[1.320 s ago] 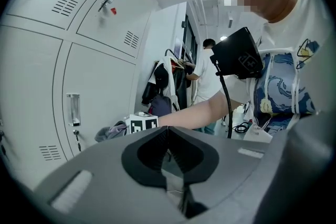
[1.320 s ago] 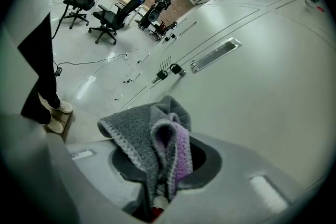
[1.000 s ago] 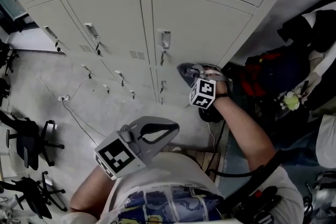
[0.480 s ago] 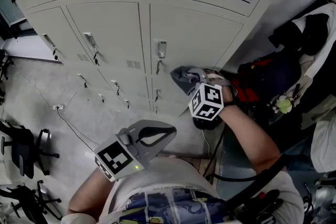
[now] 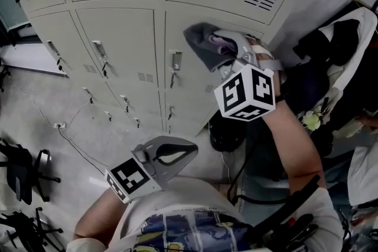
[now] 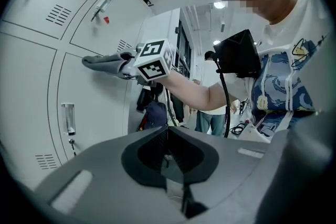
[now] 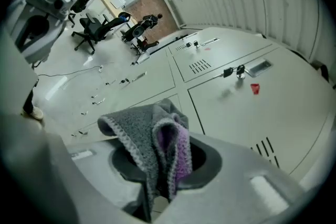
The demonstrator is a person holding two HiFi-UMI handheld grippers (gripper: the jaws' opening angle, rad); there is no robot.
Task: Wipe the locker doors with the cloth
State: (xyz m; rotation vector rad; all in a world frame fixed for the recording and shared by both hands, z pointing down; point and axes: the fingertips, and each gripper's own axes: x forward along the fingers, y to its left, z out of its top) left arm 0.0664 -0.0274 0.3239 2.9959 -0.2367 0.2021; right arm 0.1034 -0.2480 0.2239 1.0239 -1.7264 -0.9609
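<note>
Right gripper (image 5: pixel 229 61): jaws clamped on grey-and-purple cloth (image 5: pixel 202 42) | cloth: bunched against upper part of locker door (image 5: pixel 190 82) | left gripper (image 5: pixel 177 153): jaws together, nothing between them, held low by torso

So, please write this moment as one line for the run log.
step: wiping | right gripper: shut on cloth, held at locker door | left gripper: shut, empty, low by the torso
</note>
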